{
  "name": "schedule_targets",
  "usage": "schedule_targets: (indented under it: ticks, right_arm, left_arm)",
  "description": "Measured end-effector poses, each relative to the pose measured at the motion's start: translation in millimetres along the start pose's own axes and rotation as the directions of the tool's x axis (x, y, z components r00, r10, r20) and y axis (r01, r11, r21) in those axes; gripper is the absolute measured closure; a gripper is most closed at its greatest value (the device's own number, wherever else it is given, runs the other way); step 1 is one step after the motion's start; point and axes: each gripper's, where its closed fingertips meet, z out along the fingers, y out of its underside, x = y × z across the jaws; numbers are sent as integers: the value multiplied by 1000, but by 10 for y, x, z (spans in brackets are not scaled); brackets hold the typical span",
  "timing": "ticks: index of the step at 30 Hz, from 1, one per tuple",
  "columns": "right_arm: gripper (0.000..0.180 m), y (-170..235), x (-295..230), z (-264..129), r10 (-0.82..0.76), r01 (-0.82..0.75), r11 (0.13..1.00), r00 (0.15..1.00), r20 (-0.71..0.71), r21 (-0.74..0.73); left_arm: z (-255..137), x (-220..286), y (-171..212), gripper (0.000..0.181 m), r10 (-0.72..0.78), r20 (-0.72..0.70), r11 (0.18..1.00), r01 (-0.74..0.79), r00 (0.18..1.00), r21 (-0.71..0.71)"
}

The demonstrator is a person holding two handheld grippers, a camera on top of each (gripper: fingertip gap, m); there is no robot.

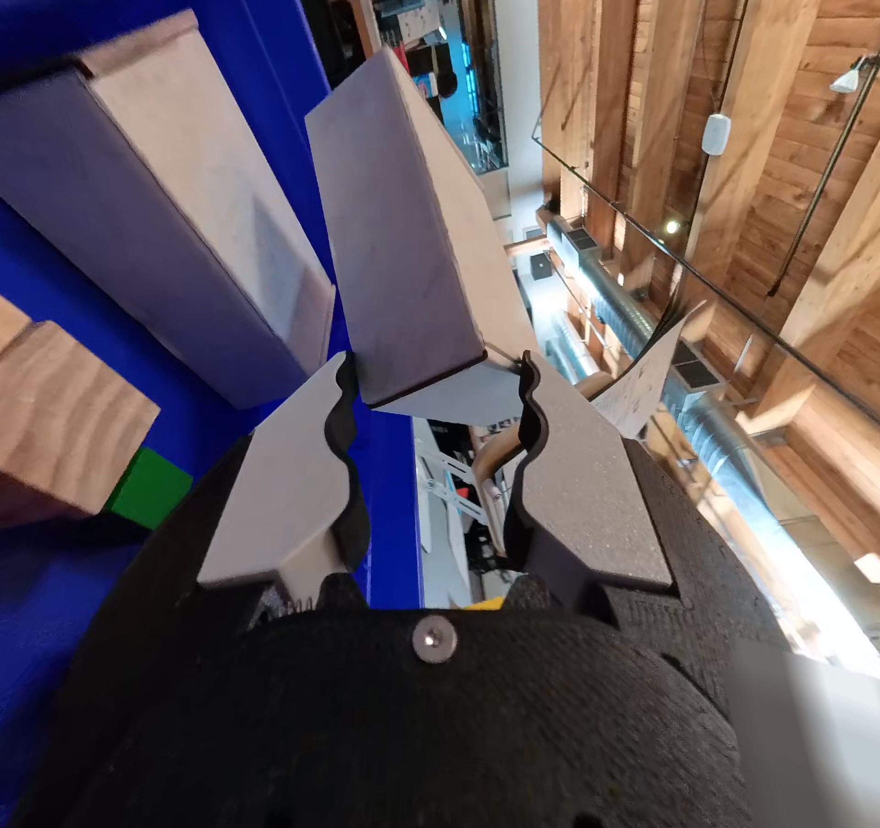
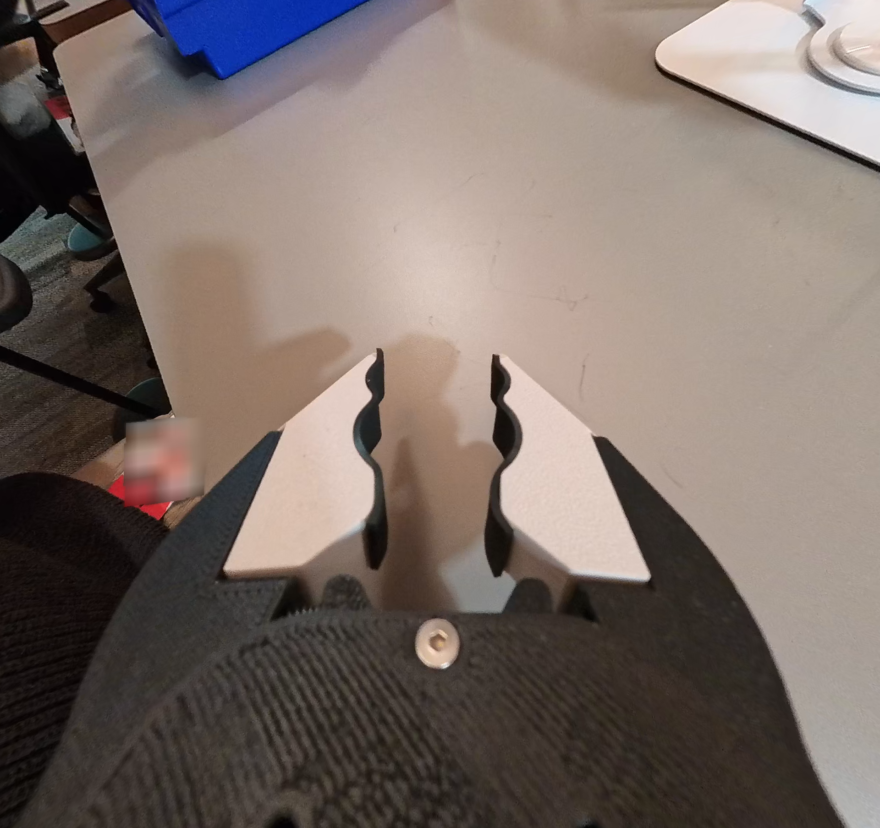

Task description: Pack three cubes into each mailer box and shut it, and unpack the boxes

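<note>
Left claw [image 1: 435,362] grips the corner of a white box [image 1: 405,243], its jaws set wide across it. At 10 o'clock a second box [image 1: 157,215] lies in the blue bin [image 1: 266,43], with a wood cube [image 1: 62,419] and a green cube [image 1: 147,488] at 8 o'clock. Right claw [image 2: 435,357] hangs half open, empty, over the grey bench [image 2: 476,186]; the bin [image 2: 285,0] sits at 11 o'clock.

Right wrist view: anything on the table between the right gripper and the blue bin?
Nothing: in the right wrist view, only bare grey table lies between the open right gripper and the blue bin.
</note>
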Motion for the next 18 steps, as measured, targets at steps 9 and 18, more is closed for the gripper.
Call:
schedule_targets:
  ticks: [9, 18]
  right_arm:
    - [135, -1, -2, 21, -46, 46, 999, 999, -18, -8]
    - [136, -2, -65, 25, -167, 166, 986, 983, -71, -20]
  left_arm:
    - [-539, 315, -40, 116, 163, 26, 985, -164, 986, 50]
    - [-564, 260, -38, 117, 154, 32, 985, -155, 988, 68]
